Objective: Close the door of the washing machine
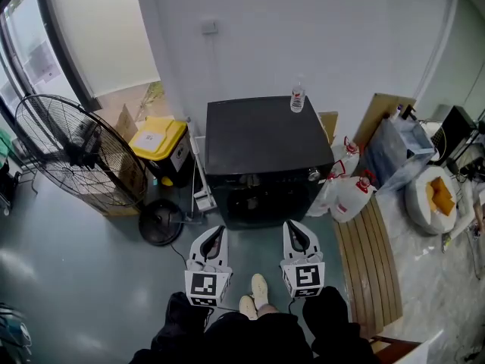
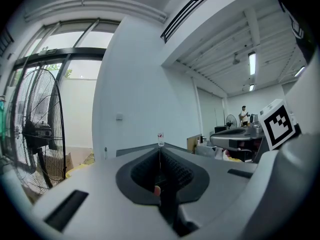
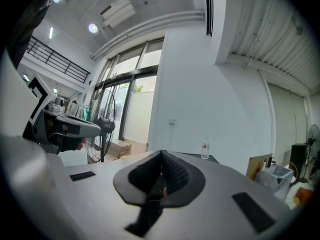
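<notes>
1. A grey-green floor [image 1: 76,264] carried everything.
2. The black washer [image 1: 265,158] stood at its middle, against the white wall.
3. Left of the washer stood a yellow-lidded bin [image 1: 161,149] and a big fan [image 1: 76,154].
4. Right of it sat white jugs [image 1: 350,196], touching the washer, and a slatted wooden board [image 1: 373,268].

smooth washing machine [image 1: 258,136], clear plastic bottle [image 1: 297,99], wooden slat bench [image 1: 371,260]

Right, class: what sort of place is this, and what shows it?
Probably a utility or storage corner of a workshop-like building, not a home laundry. A washer stands on a bare floor against a white wall, with a big fan, a yellow bin and cardboard around it.
</notes>
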`<move>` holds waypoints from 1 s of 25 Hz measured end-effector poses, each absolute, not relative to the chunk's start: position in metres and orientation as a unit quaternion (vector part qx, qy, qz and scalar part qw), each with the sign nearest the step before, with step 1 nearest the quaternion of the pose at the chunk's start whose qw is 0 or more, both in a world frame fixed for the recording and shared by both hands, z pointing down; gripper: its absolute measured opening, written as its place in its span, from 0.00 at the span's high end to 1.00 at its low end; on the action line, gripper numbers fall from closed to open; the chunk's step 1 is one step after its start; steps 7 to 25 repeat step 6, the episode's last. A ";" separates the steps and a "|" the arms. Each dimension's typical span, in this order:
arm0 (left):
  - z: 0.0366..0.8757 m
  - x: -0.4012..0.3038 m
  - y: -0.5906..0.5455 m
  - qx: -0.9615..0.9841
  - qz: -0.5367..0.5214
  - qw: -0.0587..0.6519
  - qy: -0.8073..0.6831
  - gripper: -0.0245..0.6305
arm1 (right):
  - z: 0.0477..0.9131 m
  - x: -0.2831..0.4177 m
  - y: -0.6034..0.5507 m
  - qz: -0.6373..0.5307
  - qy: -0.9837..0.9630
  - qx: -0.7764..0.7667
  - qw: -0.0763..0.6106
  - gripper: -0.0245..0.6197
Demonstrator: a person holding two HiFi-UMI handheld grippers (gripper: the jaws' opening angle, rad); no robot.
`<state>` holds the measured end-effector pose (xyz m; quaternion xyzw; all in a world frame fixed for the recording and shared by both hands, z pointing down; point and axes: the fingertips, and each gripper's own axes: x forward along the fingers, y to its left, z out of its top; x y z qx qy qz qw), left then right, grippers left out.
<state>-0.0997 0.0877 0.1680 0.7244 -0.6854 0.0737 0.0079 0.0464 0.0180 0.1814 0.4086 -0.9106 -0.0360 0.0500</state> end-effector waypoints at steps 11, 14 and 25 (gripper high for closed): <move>0.168 -0.100 0.090 0.724 0.073 0.009 -0.686 0.93 | 0.181 0.046 0.019 -0.036 -0.911 0.409 0.049 0.94; 0.168 -0.100 0.090 0.724 0.073 0.009 -0.686 0.93 | 0.181 0.046 0.019 -0.036 -0.911 0.409 0.049 0.94; 0.168 -0.100 0.090 0.724 0.073 0.009 -0.686 0.93 | 0.181 0.046 0.019 -0.036 -0.911 0.409 0.049 0.94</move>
